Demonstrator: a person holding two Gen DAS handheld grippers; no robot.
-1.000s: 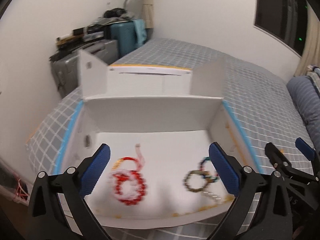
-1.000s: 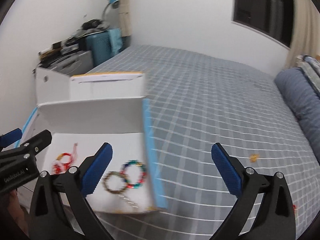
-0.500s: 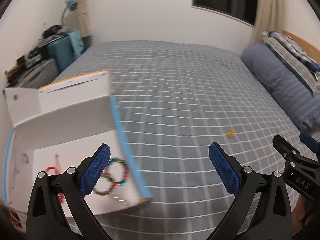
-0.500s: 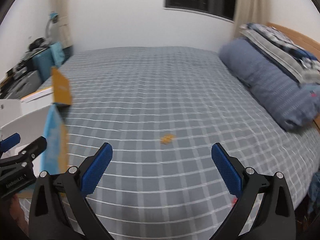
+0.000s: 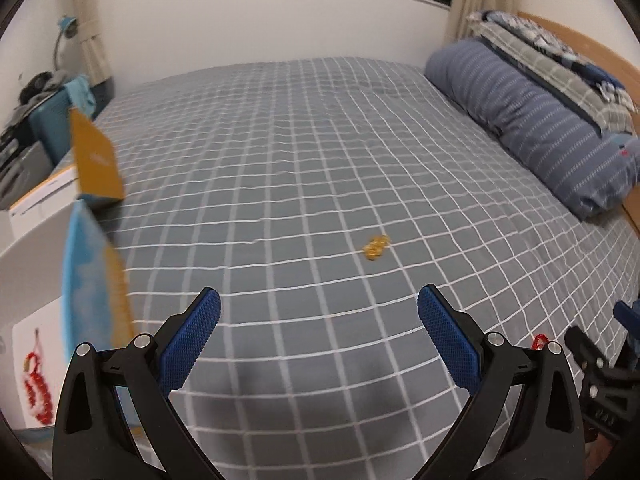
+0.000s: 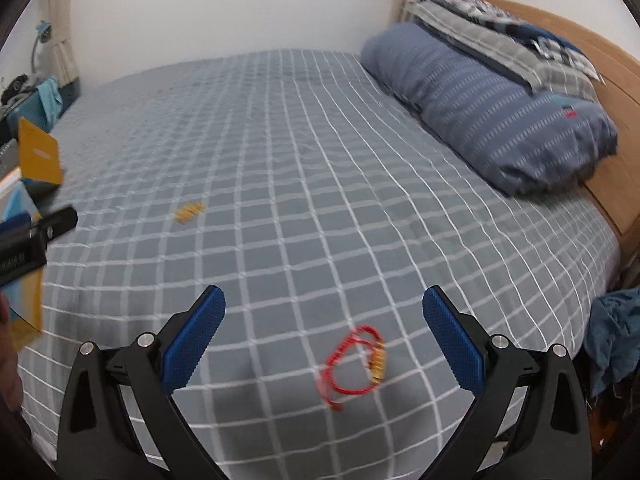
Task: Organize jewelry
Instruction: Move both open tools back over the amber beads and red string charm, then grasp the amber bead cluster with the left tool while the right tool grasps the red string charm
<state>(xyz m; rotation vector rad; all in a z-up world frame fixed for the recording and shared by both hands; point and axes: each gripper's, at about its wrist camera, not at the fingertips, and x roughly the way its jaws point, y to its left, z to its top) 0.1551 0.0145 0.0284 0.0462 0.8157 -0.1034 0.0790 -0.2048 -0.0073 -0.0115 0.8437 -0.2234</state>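
Both tools are spread wide and hold nothing: the left gripper (image 5: 319, 330) hangs over bare bedspread, and the right gripper (image 6: 324, 330) hangs just above a red cord bracelet (image 6: 354, 362) with a gold bead, lying near the bed's (image 6: 320, 160) near edge, between the jaws and slightly toward the right one. A small gold piece (image 5: 375, 246) lies well apart from it, toward the middle of the bed. The open box (image 5: 36, 264) sits at the left edge, with a red bead bracelet (image 5: 37, 390) already on its white floor. The likely next move is a pinch on the cord bracelet, and the risks start there. The cord is thin and limp on soft fabric, so jaws closing flat may slide over it or nip the bedspread with it, dragging cloth upward. A grip on one strand alone could let the loop swing and slip free on the way across to the box. The bracelet lies close to the near edge, so a nudge from a finger (image 6: 448, 334) could push it off the bed. The gold piece is tiny and blurred; it could be overlooked or pressed into a fold. The upright box flap (image 5: 96, 168) stands in the path and may be knocked.
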